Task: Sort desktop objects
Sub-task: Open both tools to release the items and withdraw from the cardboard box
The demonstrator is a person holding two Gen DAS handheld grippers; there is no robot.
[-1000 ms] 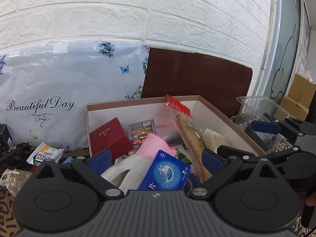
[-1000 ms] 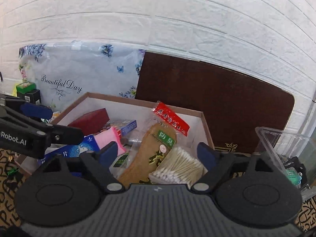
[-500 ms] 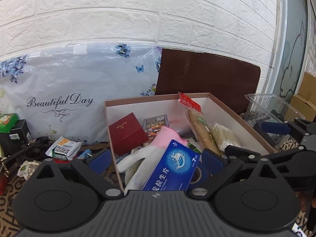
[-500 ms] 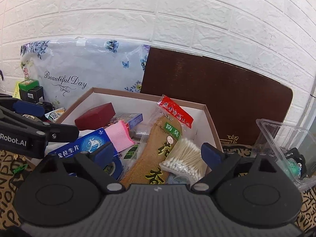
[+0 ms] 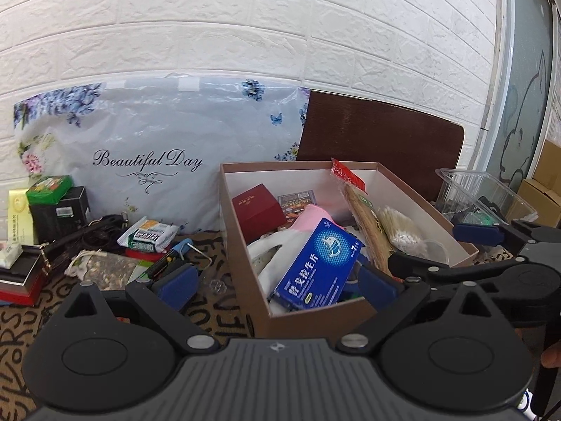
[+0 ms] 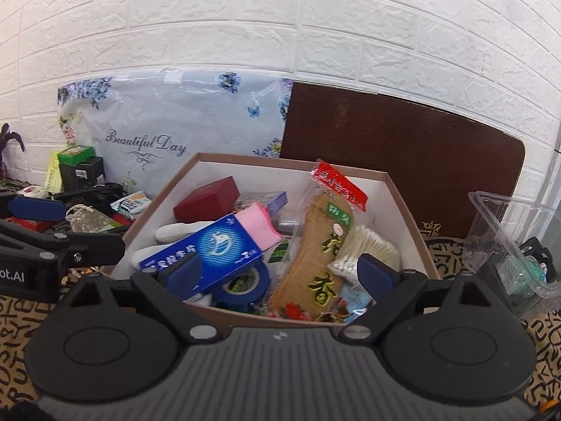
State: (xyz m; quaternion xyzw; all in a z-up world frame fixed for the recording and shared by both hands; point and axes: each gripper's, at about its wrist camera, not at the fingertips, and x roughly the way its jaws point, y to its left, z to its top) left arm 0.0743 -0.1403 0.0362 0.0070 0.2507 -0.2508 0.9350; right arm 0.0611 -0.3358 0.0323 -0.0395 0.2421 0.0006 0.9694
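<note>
A brown cardboard box (image 5: 301,319) (image 6: 396,189) with a white inside holds a blue medicine carton (image 5: 317,266) (image 6: 210,249), a dark red case (image 5: 257,207) (image 6: 207,198), a white and pink glove (image 5: 305,217), a pack of insoles (image 6: 322,245), cotton swabs (image 6: 364,249) and blue tape (image 6: 245,286). My left gripper (image 5: 277,284) is open and empty, in front of the box's near left corner. My right gripper (image 6: 278,273) is open and empty, just above the box's near edge.
Loose items lie left of the box on the patterned cloth: a green-white packet (image 5: 147,236), a small sack (image 5: 101,268), black and green boxes (image 5: 58,207), a red case (image 5: 21,280). A clear plastic tub (image 6: 512,245) stands right. A floral bag (image 5: 147,154) and brown board (image 6: 399,154) lean on the wall.
Both grippers have pulled back and up from the box, so more of the table shows. The left one has also shifted left. Both stay open and empty.
</note>
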